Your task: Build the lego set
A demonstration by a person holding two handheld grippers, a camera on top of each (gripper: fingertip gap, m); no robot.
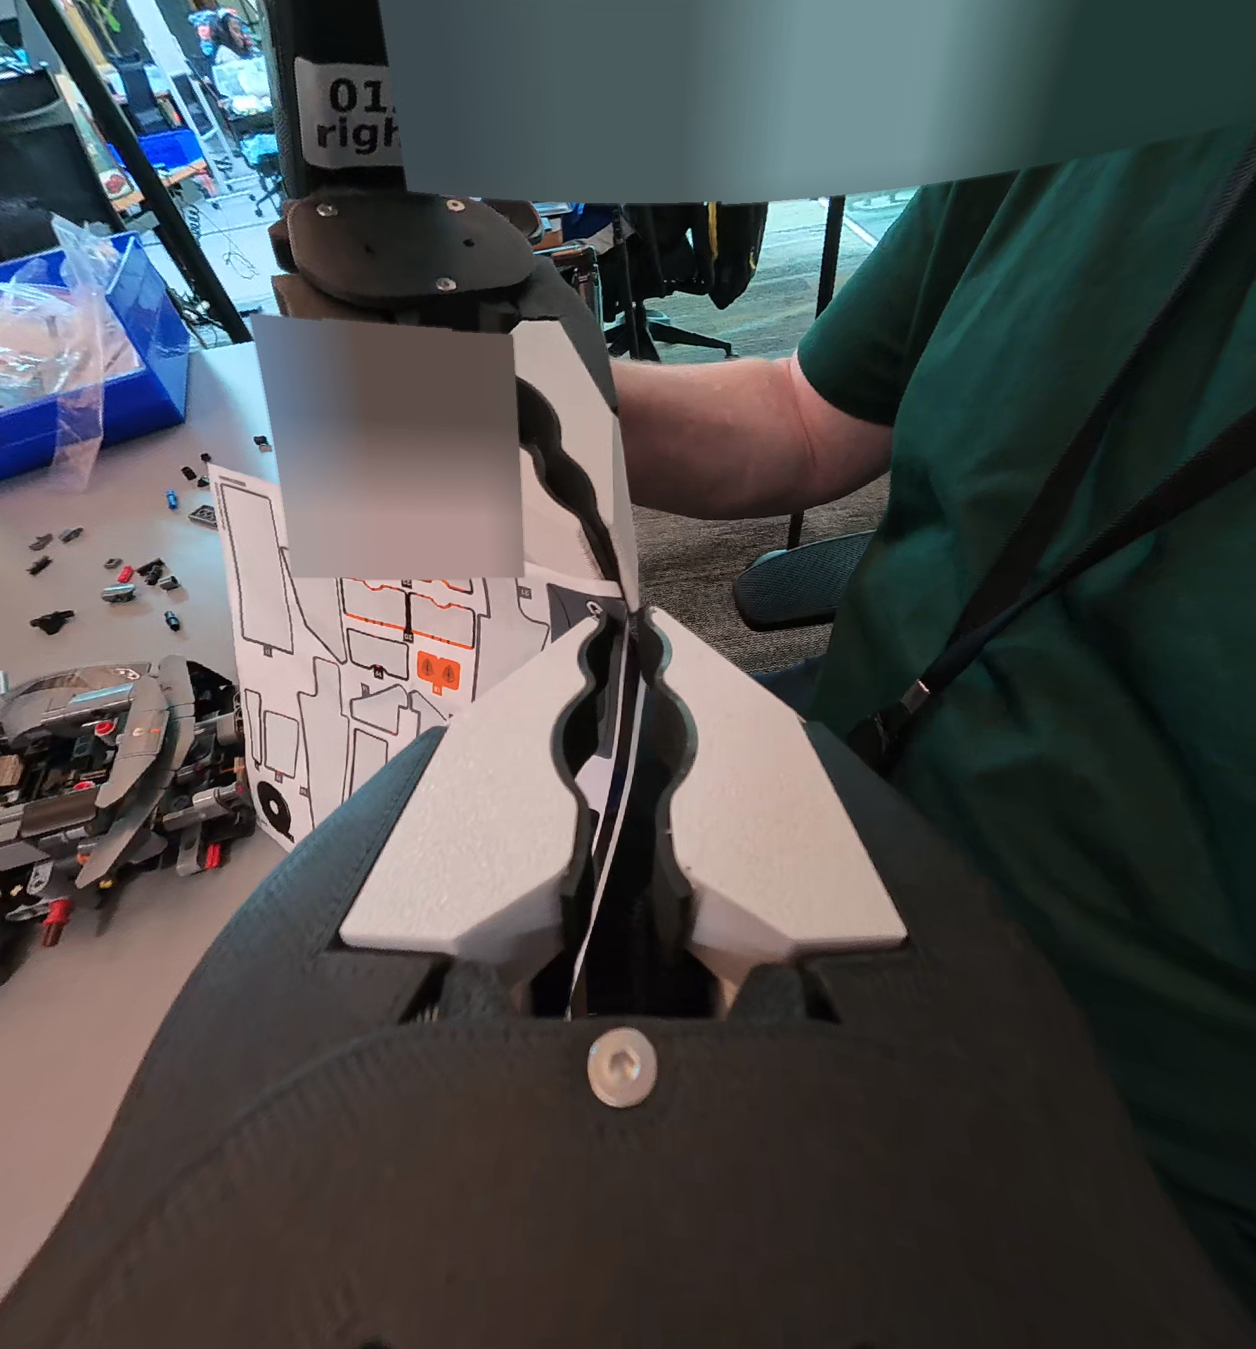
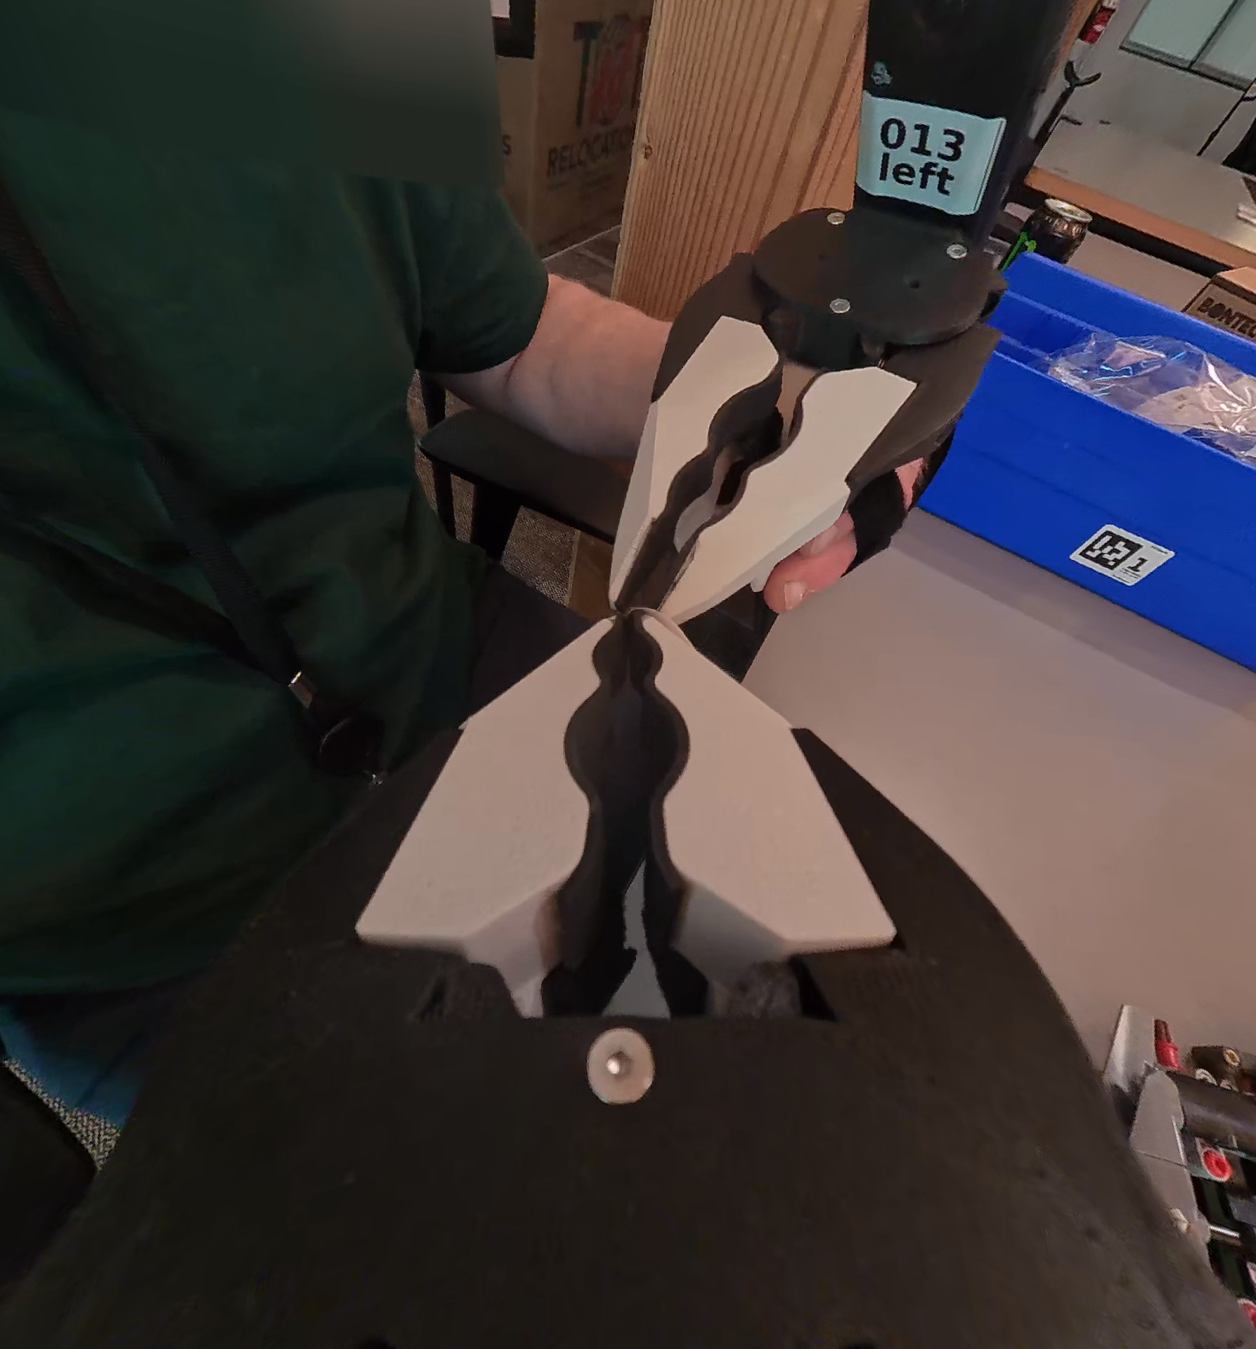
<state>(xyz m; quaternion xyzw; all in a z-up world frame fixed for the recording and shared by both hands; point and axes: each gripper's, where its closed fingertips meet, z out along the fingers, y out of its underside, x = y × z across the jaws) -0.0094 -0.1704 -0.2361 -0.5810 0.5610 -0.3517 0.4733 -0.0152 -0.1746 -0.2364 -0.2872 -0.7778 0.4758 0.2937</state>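
Note:
My left gripper (image 1: 628, 622) is shut on a white sticker sheet (image 1: 362, 693) printed with outlines and orange shapes. The sheet runs edge-on between its fingers and fans out to the left, above the table. My right gripper (image 1: 628, 595) comes down from above, tip to tip with the left. In the right wrist view the right gripper (image 2: 628, 626) is shut on a small white bit of the sheet (image 2: 694, 514) right at the left gripper (image 2: 625, 602). A dark grey Lego car model (image 1: 92, 781) stands on the table at the left, and also shows in the right wrist view (image 2: 1223, 1139).
Several small loose Lego parts (image 1: 128, 577) lie on the grey table (image 1: 62, 1095) beyond the model. A blue bin (image 1: 150, 343) with clear plastic bags stands at the back; it also shows in the right wrist view (image 2: 1092, 467). A person in a green shirt (image 1: 1048, 511) sits close behind the grippers. Both grippers' tips are close together, under 4 cm apart.

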